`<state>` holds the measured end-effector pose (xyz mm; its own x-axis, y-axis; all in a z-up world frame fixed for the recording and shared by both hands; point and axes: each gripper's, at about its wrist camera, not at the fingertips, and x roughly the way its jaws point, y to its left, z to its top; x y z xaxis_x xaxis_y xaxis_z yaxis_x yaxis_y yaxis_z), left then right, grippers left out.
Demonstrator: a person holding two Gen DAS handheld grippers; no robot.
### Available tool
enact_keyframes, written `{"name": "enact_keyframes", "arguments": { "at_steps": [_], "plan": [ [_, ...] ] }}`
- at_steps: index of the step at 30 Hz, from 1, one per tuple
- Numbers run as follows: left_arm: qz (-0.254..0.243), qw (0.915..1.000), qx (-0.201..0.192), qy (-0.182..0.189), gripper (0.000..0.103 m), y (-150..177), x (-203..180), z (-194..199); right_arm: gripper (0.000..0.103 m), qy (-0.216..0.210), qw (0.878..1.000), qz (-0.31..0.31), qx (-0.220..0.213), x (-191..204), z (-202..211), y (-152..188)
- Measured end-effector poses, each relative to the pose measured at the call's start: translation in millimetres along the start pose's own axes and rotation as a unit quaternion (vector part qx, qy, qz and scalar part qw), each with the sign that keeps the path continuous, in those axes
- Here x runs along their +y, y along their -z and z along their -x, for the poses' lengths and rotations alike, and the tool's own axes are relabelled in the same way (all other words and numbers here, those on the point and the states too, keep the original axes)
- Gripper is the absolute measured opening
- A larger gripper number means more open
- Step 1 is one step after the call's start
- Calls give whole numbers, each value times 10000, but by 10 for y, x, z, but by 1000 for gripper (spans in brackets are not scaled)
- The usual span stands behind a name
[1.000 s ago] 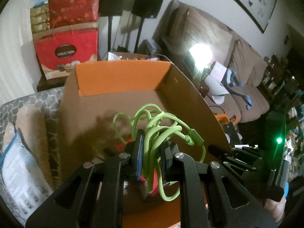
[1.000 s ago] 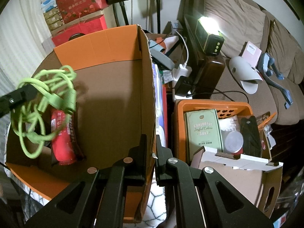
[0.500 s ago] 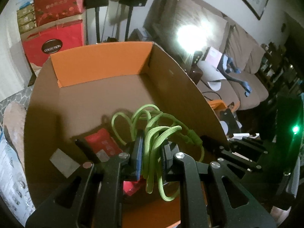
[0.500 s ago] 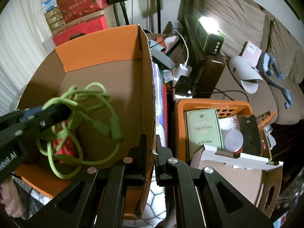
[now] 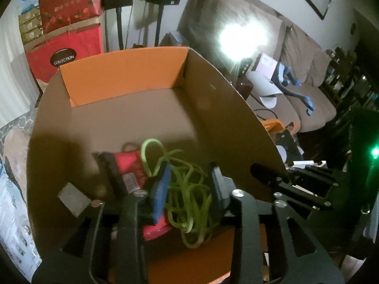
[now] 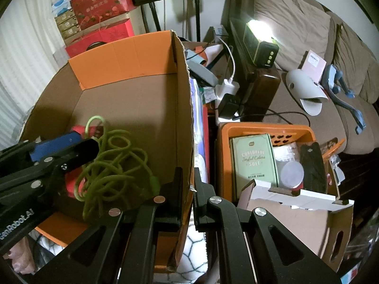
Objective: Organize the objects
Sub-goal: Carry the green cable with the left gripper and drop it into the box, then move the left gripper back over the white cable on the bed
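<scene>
Comparing with a second ago, the left gripper (image 5: pixel 189 189) is seen lower inside the cardboard box (image 5: pixel 227 108); its jaws have just been opening, and the green cable (image 5: pixel 189 196), formerly pinched, is now lying slack between them over the red packet (image 5: pixel 130 168). The right gripper (image 6: pixel 188 189) is unchanged, clamped on the box's right wall. To the right, an orange basket (image 6: pixel 267 127) is noted, with a green carton (image 6: pixel 253 158) inside.
</scene>
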<state>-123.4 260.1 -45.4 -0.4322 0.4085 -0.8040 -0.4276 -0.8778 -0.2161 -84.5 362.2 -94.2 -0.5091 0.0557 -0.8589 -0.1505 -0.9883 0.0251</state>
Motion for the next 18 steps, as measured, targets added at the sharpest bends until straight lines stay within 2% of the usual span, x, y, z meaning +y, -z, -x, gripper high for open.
{"name": "enact_keyframes", "arguments": {
  "at_steps": [2,5,8,18],
  "plan": [
    [28,9999,-99,-24,51,-4,20,52,6,-2,10000,-4,4,28,4,2],
    [93,9996,-263,-80,64,-21,67,150,6,1,10000,2,1,24,7,10],
    [109,9991,-404,-120,73,-37,112,255,6,-2,10000,-5,0,23,10,19],
    [-38,9963,-814,-289,90,-43,231,585,6,-6,10000,-7,-2,13,20,35]
  ]
}}
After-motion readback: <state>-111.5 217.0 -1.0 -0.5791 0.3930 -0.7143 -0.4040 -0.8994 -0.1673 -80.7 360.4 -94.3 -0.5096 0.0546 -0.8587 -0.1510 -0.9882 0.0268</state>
